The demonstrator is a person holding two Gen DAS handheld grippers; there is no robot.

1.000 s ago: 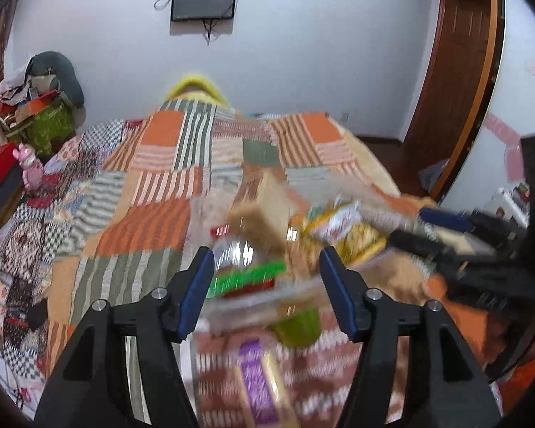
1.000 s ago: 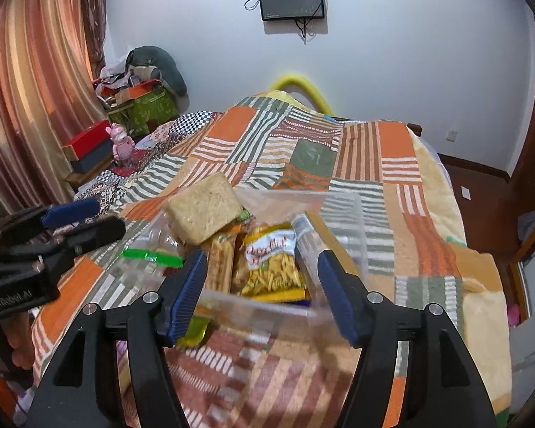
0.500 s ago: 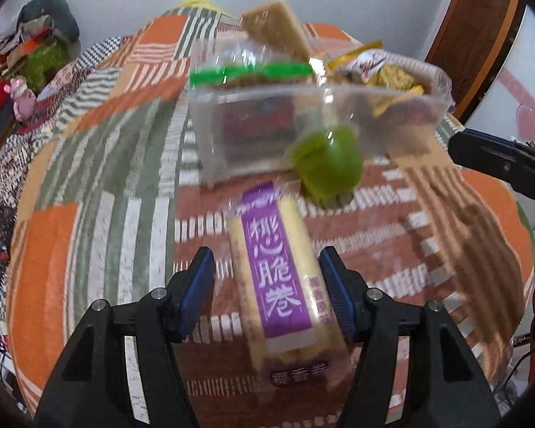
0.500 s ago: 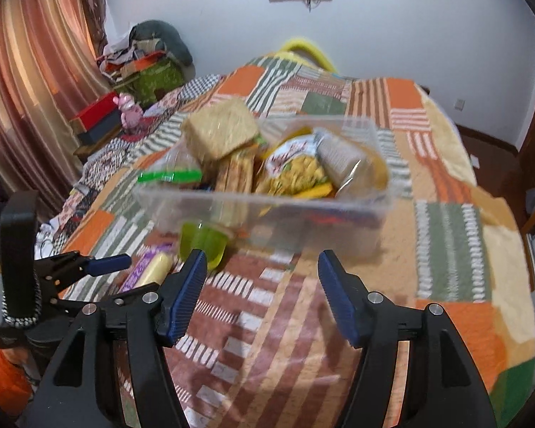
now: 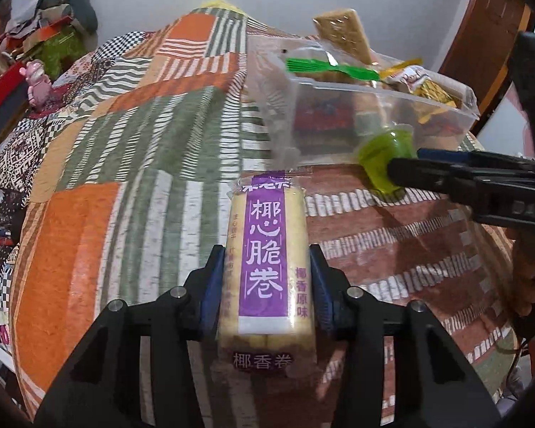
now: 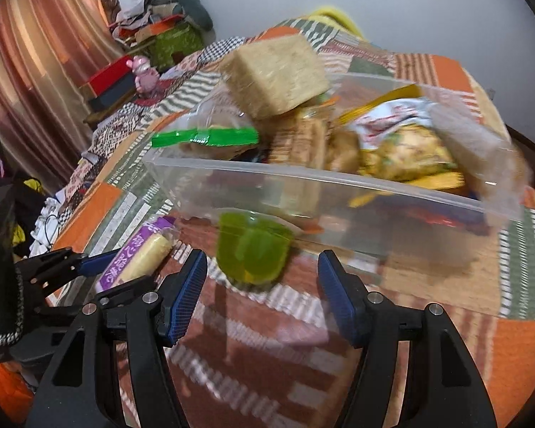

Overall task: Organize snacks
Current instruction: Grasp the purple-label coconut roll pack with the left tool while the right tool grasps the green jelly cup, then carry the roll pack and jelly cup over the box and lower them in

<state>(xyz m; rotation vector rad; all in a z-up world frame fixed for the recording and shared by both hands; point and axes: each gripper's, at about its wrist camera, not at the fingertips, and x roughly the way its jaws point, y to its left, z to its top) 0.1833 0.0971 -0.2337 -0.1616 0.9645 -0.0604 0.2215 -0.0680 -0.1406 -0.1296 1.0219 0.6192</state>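
Snacks, inventory:
- Purple-label roll pack (image 5: 267, 267): lies on bed quilt (image 5: 125, 164), lengthwise btw the jaws of left hand-held gripper (image 5: 265, 285). Jaws closing, pads already at pack's long sides.
- Green jelly cup (image 6: 253, 249): on quilt, just ahead of right hand-held gripper (image 6: 264, 285), touching or just short of clear bin's front wall. Jaws open, nothing btw them yet.
- Clear bin (image 6: 339, 192): beyond both grippers, already w/ crackers, chip bag, green-sealed bag.

Handling note (judgement): squeeze roll pack lightly, contents prob. brittle; lift level. Cup: advance so the jaws straddle it before closing, don't shove it under bin.

Surface & room: soft patchwork quilt, orange/green/striped; white wall beyond; curtain and clutter pile far left of right gripper.
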